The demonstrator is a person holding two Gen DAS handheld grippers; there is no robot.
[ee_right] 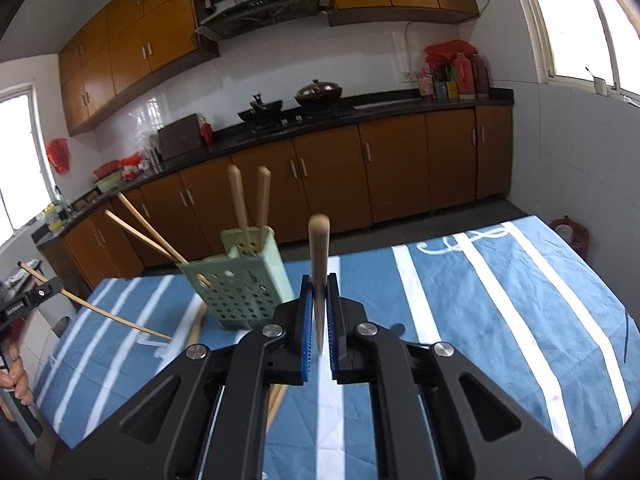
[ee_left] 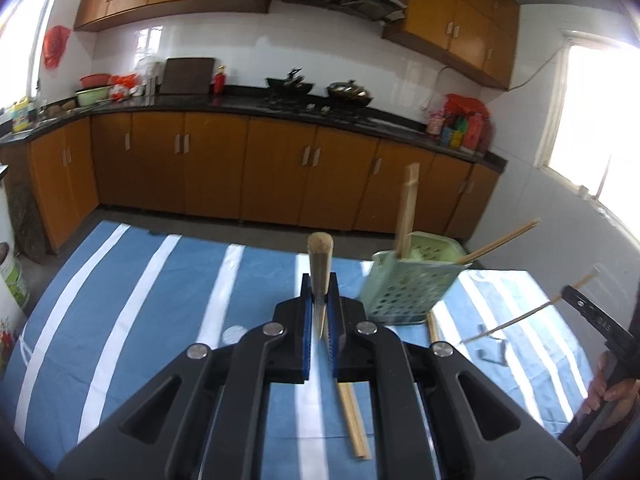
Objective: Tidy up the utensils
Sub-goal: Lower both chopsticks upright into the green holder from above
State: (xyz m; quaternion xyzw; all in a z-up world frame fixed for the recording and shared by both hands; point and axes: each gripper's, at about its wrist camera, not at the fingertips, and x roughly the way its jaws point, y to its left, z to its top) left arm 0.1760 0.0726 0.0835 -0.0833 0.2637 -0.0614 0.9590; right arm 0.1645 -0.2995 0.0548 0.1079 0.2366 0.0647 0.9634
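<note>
A green perforated utensil holder [ee_left: 408, 280] stands on the blue striped cloth; it also shows in the right wrist view [ee_right: 240, 284]. Several wooden chopsticks [ee_right: 244, 204] stick out of it. My left gripper [ee_left: 320, 296] is shut on one chopstick [ee_left: 319, 260], held above the cloth left of the holder. My right gripper [ee_right: 320, 296] is shut on another chopstick [ee_right: 319, 248], right of the holder. Each gripper shows in the other's view, at the edge [ee_left: 576, 300] [ee_right: 44, 292]. More chopsticks [ee_left: 354, 420] lie on the cloth.
The blue cloth with white stripes [ee_left: 140, 300] covers the table. Orange kitchen cabinets [ee_left: 240, 168] and a dark counter with woks [ee_left: 292, 86] stand behind it. A bucket [ee_left: 12, 280] stands on the floor at the left.
</note>
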